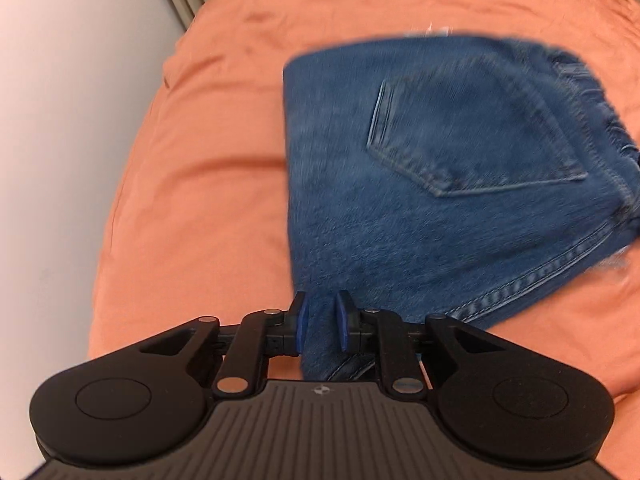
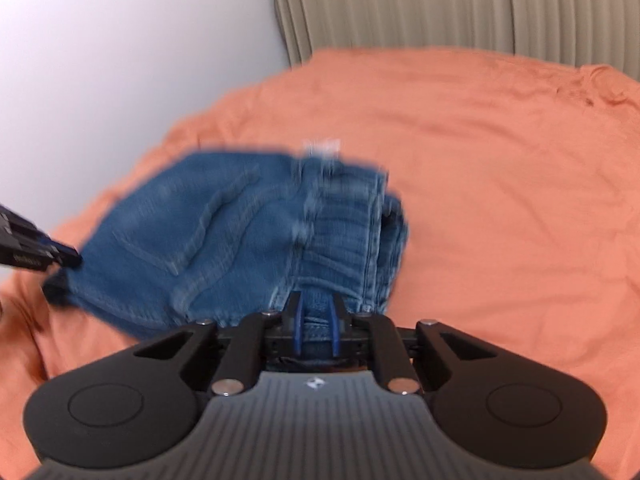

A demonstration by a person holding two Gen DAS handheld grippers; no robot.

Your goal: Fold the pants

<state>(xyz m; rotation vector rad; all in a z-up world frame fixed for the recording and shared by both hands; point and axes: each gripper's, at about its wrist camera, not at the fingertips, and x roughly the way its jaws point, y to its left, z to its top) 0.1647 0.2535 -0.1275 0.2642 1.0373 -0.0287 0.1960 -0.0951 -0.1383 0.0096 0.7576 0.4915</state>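
Pants (image 1: 440, 184), blue denim, folded into a thick bundle on the orange bed (image 1: 208, 168), gripped at two spots.

L gripper (image 1: 320, 326): fingers clenched on a bunched corner of the pants, at the bundle's near edge; back pocket (image 1: 472, 140) faces up just beyond, frayed hem at the far right side. R gripper (image 2: 316, 330): fingers pinching the stitched band at the pants' near edge, w/ folded layers stacked beyond it. In the right wrist view the L gripper shows at the pants' left corner. Frames blurry. Ribbed curtain (image 2: 440, 8) & pale wall (image 2: 120, 48) beyond the pants.
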